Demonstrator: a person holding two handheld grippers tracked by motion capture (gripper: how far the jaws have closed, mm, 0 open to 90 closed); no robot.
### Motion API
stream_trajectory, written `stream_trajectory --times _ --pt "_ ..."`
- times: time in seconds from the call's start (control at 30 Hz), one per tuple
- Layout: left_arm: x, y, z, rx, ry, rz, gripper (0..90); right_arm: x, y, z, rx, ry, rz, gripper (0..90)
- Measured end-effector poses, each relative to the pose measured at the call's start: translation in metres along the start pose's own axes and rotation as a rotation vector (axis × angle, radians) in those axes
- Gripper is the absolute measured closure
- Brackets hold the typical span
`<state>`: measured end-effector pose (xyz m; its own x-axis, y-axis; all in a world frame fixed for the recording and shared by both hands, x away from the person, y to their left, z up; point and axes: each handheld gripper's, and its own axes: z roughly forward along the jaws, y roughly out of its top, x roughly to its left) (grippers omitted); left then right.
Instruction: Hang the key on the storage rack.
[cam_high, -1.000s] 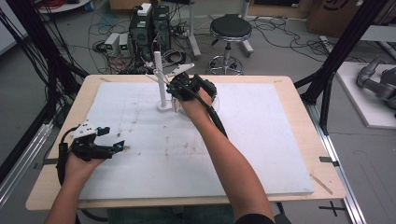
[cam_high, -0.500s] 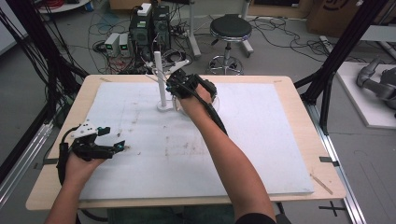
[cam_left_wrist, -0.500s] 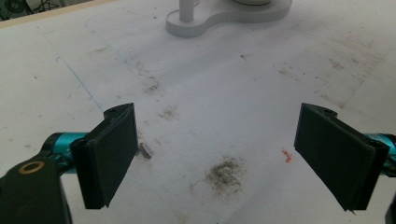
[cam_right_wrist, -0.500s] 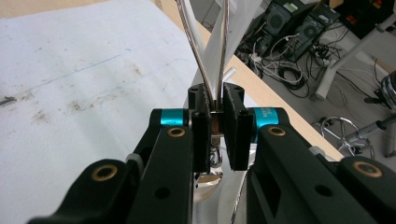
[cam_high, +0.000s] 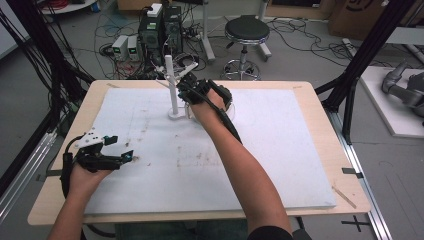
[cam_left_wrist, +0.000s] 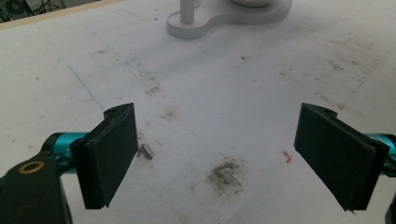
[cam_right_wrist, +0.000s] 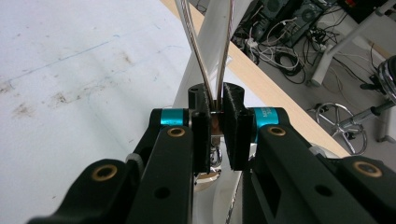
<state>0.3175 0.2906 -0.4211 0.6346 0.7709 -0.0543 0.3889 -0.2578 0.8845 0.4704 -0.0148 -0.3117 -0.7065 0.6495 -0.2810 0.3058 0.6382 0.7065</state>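
Note:
A white stand (cam_high: 172, 92) with a tall post and side pegs rises from a round base at the back middle of the white mat. My right gripper (cam_high: 187, 89) is up against the post at peg height. In the right gripper view that gripper (cam_right_wrist: 215, 100) is shut on a thin shiny wire loop (cam_right_wrist: 200, 65), whose two strands run up in front of the stand (cam_right_wrist: 212, 42). My left gripper (cam_high: 121, 148) rests low at the mat's left, far from the stand. Its jaws stand wide apart, and the left gripper (cam_left_wrist: 215, 154) has nothing between them.
The white mat (cam_high: 280, 150) covers most of the wooden table (cam_high: 350, 195) and bears grey smudges. The stand's base (cam_left_wrist: 224, 18) lies ahead of the left gripper. Behind the table are a black stool (cam_high: 246, 30), computer boxes and cables on the floor.

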Motion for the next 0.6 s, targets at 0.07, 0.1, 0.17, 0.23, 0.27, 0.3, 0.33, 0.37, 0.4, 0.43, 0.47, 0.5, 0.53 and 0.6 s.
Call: stream_trajectory --times 0.07,0.1,0.17,0.23,0.27,0.3,0.33,0.37,0.4,0.43,0.47,0.5,0.53,0.6 --pt "0.000 0.000 0.000 0.000 0.000 0.000 13.6 0.000 0.000 0.000 -0.002 -0.003 0.001 81.7" --pt "0.000 0.000 0.000 0.001 0.000 0.000 13.6 0.002 0.000 -0.002 -0.031 -0.026 -0.007 64.6" --pt "0.000 0.000 0.001 0.000 0.002 -0.002 13.6 0.004 0.002 -0.005 -0.046 -0.030 -0.012 63.3" --pt "0.000 -0.001 0.001 0.000 0.002 -0.002 13.6 0.006 0.002 -0.007 -0.052 -0.035 -0.027 61.6" --pt "0.000 0.000 0.001 0.004 0.001 0.004 13.6 0.006 0.003 -0.009 -0.056 -0.040 -0.031 59.9" --pt "0.000 0.000 0.001 0.004 0.001 0.004 13.6 0.007 0.002 -0.011 -0.060 -0.037 -0.025 59.8" --pt "-0.001 0.000 0.001 0.001 0.002 0.002 13.6 0.007 0.002 -0.013 -0.066 -0.035 -0.024 59.2" --pt "-0.001 0.000 0.001 0.001 0.002 0.002 13.6 0.007 0.002 -0.013 -0.066 -0.035 -0.024 59.2" --pt "-0.001 0.000 0.001 0.003 0.000 0.004 13.6 0.006 -0.001 -0.018 -0.073 -0.038 -0.016 54.6" --pt "-0.001 0.000 0.001 0.003 0.000 0.004 13.6 0.006 -0.001 -0.018 -0.073 -0.038 -0.016 54.6" --pt "-0.001 0.000 0.001 0.002 0.001 0.004 13.6 0.005 -0.005 -0.024 -0.072 -0.032 -0.005 50.4" --pt "-0.001 0.000 0.001 0.002 0.001 0.004 13.6 0.005 -0.005 -0.024 -0.072 -0.032 -0.005 50.4" --pt "-0.001 0.000 0.001 0.002 0.000 0.005 13.6 0.005 -0.009 -0.032 -0.071 -0.030 0.000 49.0" --pt "-0.002 0.000 0.001 0.002 0.001 0.007 13.6 0.003 -0.013 -0.040 -0.061 -0.027 0.005 45.6"
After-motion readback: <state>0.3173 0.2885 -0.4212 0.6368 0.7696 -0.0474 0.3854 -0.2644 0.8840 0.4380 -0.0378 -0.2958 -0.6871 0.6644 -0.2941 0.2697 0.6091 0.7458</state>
